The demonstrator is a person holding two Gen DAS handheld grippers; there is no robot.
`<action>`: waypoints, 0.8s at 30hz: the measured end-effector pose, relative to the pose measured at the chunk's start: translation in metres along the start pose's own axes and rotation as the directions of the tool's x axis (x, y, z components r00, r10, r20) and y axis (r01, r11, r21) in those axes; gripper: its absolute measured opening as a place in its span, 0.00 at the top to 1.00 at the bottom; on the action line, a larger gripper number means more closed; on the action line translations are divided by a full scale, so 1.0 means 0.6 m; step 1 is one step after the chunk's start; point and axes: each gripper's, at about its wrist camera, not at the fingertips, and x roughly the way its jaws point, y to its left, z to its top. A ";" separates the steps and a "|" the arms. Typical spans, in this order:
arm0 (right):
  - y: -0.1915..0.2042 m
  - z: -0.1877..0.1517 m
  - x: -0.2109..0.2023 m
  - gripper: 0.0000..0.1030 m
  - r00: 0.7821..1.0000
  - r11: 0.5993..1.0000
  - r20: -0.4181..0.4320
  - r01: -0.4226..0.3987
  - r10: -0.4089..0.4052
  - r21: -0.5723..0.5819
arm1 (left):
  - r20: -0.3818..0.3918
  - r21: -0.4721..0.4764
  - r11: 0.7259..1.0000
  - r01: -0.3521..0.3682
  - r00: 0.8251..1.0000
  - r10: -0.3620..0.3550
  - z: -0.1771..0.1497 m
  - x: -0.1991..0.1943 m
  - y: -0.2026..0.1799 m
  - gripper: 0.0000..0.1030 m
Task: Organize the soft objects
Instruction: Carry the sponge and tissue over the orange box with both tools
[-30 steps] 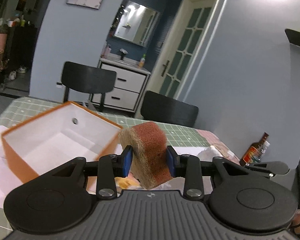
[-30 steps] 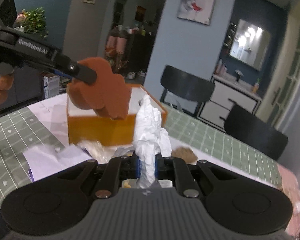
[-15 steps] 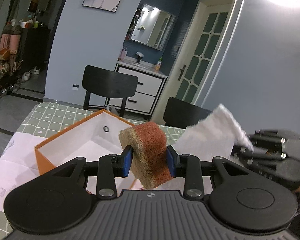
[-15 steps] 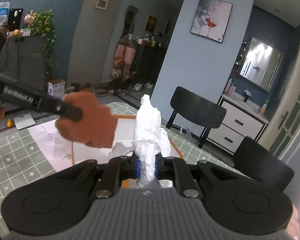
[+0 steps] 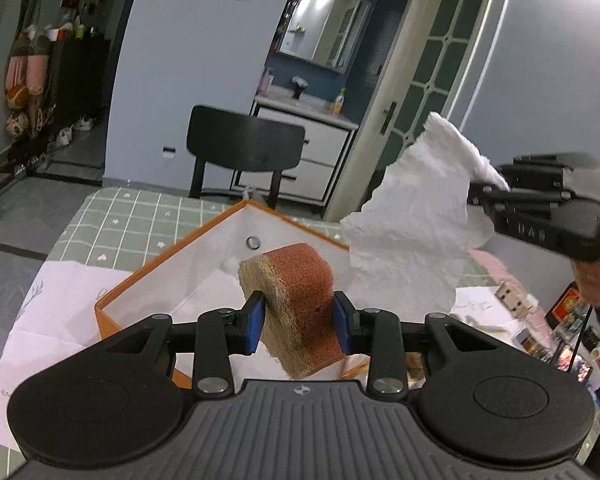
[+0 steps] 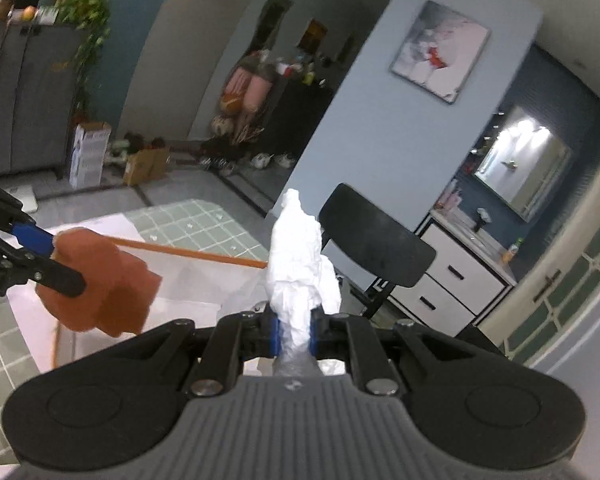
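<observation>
Left gripper [image 5: 299, 322] is clamped on the sponge [image 5: 296, 304], held up over the open orange box [image 5: 148, 276] on the table [image 5: 112, 224]. Right gripper [image 6: 293, 334] is pinching a crumpled white tissue [image 6: 300, 264], also in the air, just right of the box

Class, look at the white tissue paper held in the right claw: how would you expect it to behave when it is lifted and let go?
The white tissue paper is probably floppy: it hangs creased and crumpled from the right claw. It looks very light, since a narrow pinch holds the whole sheet. It may drift rather than drop straight into the orange box.
</observation>
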 end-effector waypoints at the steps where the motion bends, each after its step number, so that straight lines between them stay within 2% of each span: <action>1: 0.000 0.002 0.015 0.89 1.000 1.000 -0.011 -0.016 0.016 0.003 | -0.008 -0.005 1.000 -0.003 1.000 0.003 -0.001 0.007 0.007 0.61; 5: 0.001 0.010 0.064 0.89 0.998 0.998 -0.029 -0.055 0.055 0.016 | -0.036 -0.013 1.000 -0.005 0.999 0.005 -0.004 0.030 0.025 0.61; 10: 0.011 0.030 0.104 0.89 0.997 0.997 0.004 -0.075 0.075 0.036 | -0.052 0.014 0.999 -0.031 0.998 0.032 0.001 0.054 0.041 0.61; 12: 0.018 0.036 0.121 0.89 0.996 0.995 0.006 -0.088 0.088 0.046 | -0.083 0.013 1.000 -0.014 0.996 0.015 -0.002 0.063 0.047 0.61; 14: 0.029 0.034 0.141 0.89 0.993 0.992 -0.015 -0.117 0.118 0.043 | -0.109 0.023 1.000 -0.009 0.994 0.011 -0.008 0.072 0.053 0.61; 18: 0.066 0.019 0.187 0.89 0.983 0.987 -0.081 -0.163 0.163 0.008 | -0.112 0.066 0.996 -0.055 0.992 0.062 -0.015 0.081 0.061 0.61; 22: 0.101 -0.005 0.217 0.89 0.971 0.979 -0.132 -0.201 0.198 -0.011 | -0.106 0.064 0.997 -0.035 0.993 0.041 -0.014 0.084 0.068 0.61; 24: 0.115 -0.013 0.228 0.89 0.963 0.975 -0.154 -0.224 0.219 -0.012 | -0.099 0.062 0.998 -0.003 0.995 0.009 -0.013 0.085 0.068 0.61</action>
